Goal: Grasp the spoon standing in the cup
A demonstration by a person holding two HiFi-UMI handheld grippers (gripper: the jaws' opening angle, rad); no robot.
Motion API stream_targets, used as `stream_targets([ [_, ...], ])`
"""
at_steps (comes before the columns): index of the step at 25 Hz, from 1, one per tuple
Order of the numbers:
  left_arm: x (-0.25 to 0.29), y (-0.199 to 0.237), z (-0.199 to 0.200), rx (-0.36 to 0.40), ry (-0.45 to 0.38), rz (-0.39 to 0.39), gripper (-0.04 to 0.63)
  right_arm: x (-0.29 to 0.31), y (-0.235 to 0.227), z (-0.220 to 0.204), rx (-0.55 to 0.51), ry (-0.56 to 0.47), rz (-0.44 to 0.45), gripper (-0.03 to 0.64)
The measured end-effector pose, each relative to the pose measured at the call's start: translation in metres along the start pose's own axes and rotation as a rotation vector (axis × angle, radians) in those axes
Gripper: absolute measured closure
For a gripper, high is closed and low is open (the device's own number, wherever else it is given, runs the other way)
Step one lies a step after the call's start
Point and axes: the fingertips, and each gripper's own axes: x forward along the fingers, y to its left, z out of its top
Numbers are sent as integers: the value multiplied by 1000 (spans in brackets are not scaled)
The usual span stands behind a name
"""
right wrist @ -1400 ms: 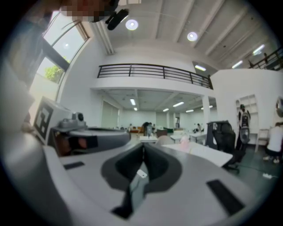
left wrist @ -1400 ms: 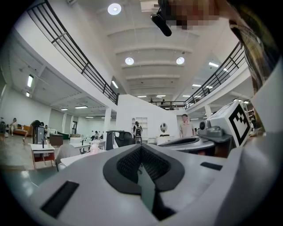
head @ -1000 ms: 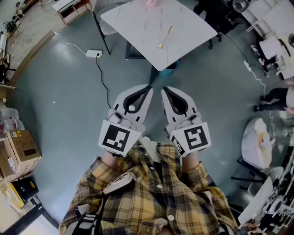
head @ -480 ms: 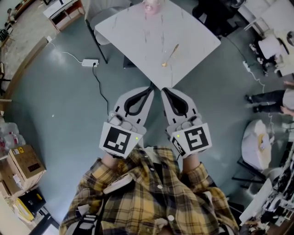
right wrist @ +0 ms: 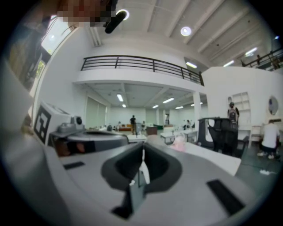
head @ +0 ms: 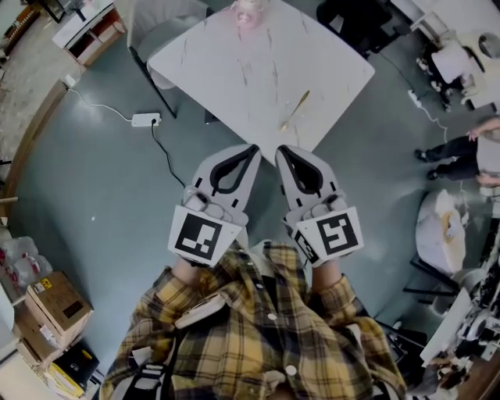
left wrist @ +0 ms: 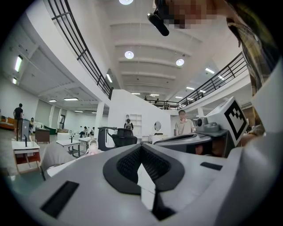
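Left hand-held gripper and right hand-held gripper both clenched, empty. Spoon lies flat on desk, away from pink cup at top edge; shut jaws could shove it

Left cube marker: we read only a square pattern.
Right cube marker: the same, no words.
Cardboard box label: too small for us.

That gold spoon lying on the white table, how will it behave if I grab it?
The spoon looks thin and metallic: probably stiff and light. Lying flat on the smooth table, it may slide when nudged.
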Motion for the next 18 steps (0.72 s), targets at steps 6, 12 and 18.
stream_targets([
  [6, 14, 19, -6, -17, 25, -50, 580, 15, -16, 4, 20, 4, -64, 583],
  [12, 31, 27, -13, -33, 51, -79, 580, 22, -40, 6, 29, 10, -112, 583],
  [18, 56, 41, -16, -28, 46, -60, 580, 37, -69, 6, 26, 10, -114, 583],
])
